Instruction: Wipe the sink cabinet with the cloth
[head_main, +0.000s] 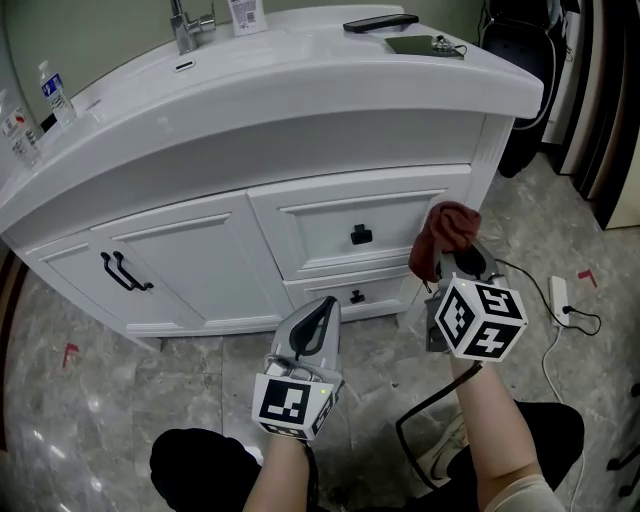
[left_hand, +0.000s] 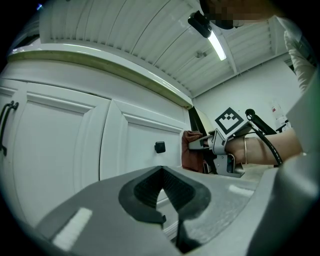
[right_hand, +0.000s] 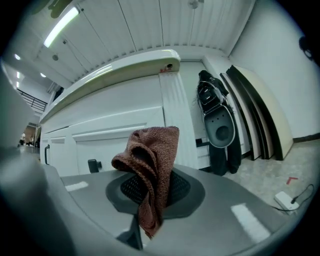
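You've got the rust-brown woven cloth (head_main: 446, 232) pinched in your right gripper (head_main: 452, 262) at centre right, just off the white wooden sink cabinet (head_main: 190, 250), left gripper (head_main: 318, 312) pressed together on nothing, so wiping looks not yet begun: press cloth to panel and sweep.

A clear water bottle (head_main: 56, 92) stands at the upper left of the head view. Along the top edge lie a flat black device (head_main: 380, 22) and, just right of it, a flat green item (head_main: 425, 45). At the right, a white power strip (head_main: 559, 297) lies on the grey stone-patterned floor (head_main: 90, 420), with a red mark (head_main: 587, 275) near it. A dark bag-like object (head_main: 520, 70) stands at the upper right.
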